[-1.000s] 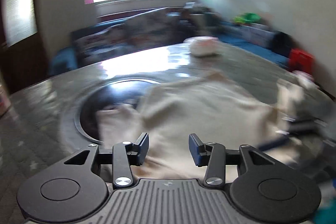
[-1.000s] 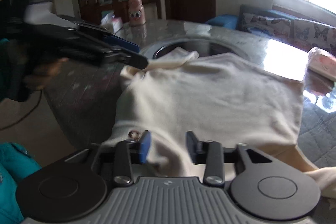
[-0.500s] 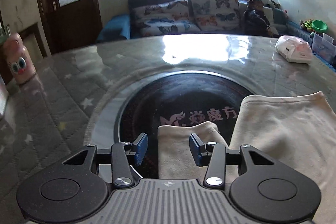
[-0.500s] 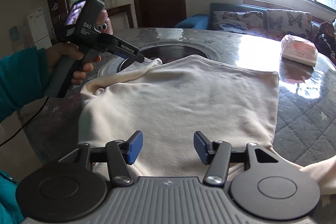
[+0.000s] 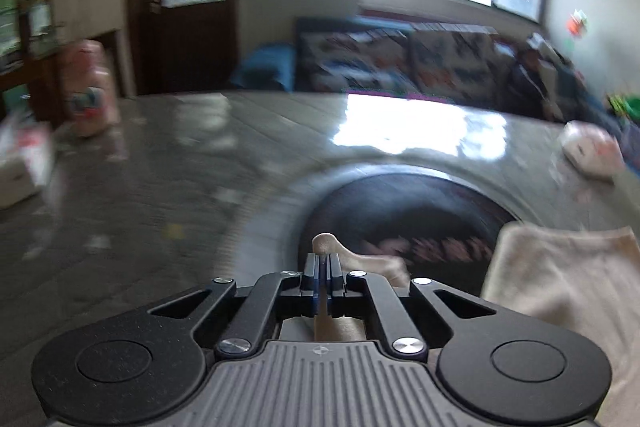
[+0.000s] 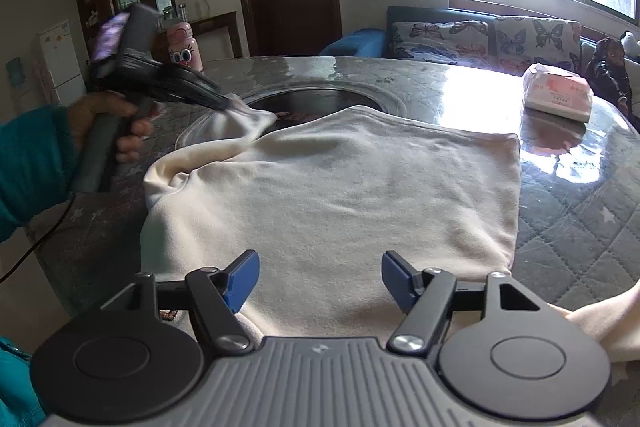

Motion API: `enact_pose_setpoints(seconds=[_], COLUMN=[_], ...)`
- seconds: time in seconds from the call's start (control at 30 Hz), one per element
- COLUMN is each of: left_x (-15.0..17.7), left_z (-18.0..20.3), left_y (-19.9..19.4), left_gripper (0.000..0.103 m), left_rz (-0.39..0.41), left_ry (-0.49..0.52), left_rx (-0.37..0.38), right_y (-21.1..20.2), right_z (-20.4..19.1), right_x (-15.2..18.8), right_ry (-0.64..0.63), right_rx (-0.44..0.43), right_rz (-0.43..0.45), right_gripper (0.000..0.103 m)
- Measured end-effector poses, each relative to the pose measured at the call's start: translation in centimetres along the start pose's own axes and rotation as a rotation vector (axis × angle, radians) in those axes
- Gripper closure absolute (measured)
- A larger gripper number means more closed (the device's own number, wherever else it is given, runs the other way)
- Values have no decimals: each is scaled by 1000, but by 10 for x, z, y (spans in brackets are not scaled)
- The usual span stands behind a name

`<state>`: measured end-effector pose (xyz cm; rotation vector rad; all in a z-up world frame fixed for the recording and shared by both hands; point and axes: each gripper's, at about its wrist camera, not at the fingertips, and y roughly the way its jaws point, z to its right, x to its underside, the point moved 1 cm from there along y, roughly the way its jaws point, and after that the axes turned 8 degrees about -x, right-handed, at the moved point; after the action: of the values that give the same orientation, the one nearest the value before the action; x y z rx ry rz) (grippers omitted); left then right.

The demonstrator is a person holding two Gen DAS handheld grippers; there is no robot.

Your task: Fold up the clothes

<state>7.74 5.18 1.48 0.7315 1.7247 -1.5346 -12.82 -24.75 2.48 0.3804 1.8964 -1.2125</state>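
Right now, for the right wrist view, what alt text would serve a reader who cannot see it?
A cream long-sleeved cotton top lies flat on a grey quilted round table; the left claw pinches its sleeve at far left. The right claw hovers open over the near hem.

Bare table (image 6: 580, 227) lies right of the cream garment (image 6: 340, 195); a tissue pack (image 6: 558, 98) and pink bottle (image 6: 182, 45) stand far back.
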Motion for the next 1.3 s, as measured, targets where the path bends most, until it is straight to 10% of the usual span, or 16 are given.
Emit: enact_pose_setpoints(seconds=[0.5,1.0,1.3], left_x=[45,-4,4], left_z=[-108,-75,-72], left_y=[-82,-144,-62], left_gripper=[100,99,95], left_rz=[71,241,43], left_ry=[-200,-163,-109], left_rx=[-258,-224,-386], right_y=[6,3,-2], right_z=[-14,-11,-14], right_x=[18,26,23], right_ry=[-36,-55,-73], right_rx=[23,27,25], right_rz=[-18,-30,-14], right_gripper=[5,3,3])
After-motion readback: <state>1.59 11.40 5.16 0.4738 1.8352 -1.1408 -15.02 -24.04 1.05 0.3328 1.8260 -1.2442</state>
